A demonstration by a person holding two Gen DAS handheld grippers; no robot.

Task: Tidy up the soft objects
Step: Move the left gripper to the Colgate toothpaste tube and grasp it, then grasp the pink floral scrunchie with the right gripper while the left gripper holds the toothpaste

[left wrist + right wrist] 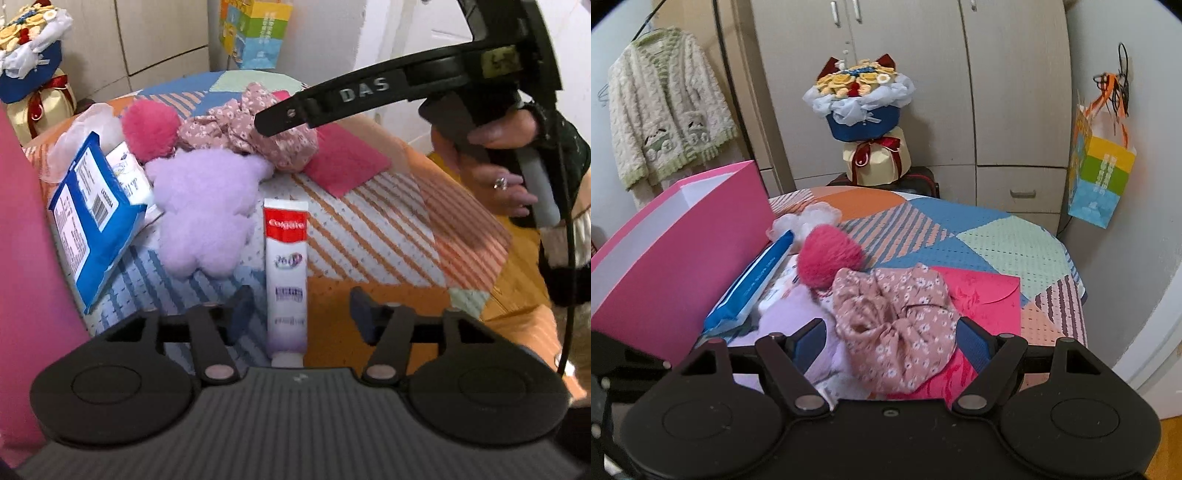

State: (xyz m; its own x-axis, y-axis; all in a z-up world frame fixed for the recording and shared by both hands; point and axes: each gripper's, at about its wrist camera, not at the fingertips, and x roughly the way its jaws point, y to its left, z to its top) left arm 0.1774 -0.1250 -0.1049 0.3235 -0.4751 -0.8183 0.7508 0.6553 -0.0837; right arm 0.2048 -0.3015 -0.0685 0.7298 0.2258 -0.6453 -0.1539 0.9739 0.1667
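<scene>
Left wrist view: my left gripper (pixel 297 310) hangs over the near edge of the patchwork table (pixel 388 229), jaws partly apart. A toothpaste tube (pixel 287 273) lies flat between the fingers, cap end towards me, and neither pad touches it; there is clear cloth on both sides. Just left of the tube is the lilac plush (pixel 205 214), and beyond it the pink pompom (pixel 151 129) and the floral scrunchie (pixel 255 133), all bunched together. A blue wipes pack (pixel 94 218) leans at the far left against the pink box (pixel 26 258). A red envelope (pixel 347 162) lies under the right side of the scrunchie. My right gripper's finger (pixel 332 103) reaches in from the upper right, its tip over the scrunchie, with the hand (pixel 498 162) on the handle behind it.

Right wrist view: my right gripper (pixel 892 343) stands wide, and the scrunchie (pixel 897 321) sits between the two blue pads. I cannot tell whether the pads press on it; the cloth looks loose and not squeezed. The pompom (pixel 827 258) touches the scrunchie on its far left side, the plush (pixel 798 314) shows pale beneath the left finger, and the wipes pack (pixel 753 280) rests along the wall of the box (pixel 683 258). The envelope (pixel 982 295) lies flat under and right of the scrunchie. A bouquet (pixel 860 107) stands beyond the table (pixel 997 236), by the wardrobe.
</scene>
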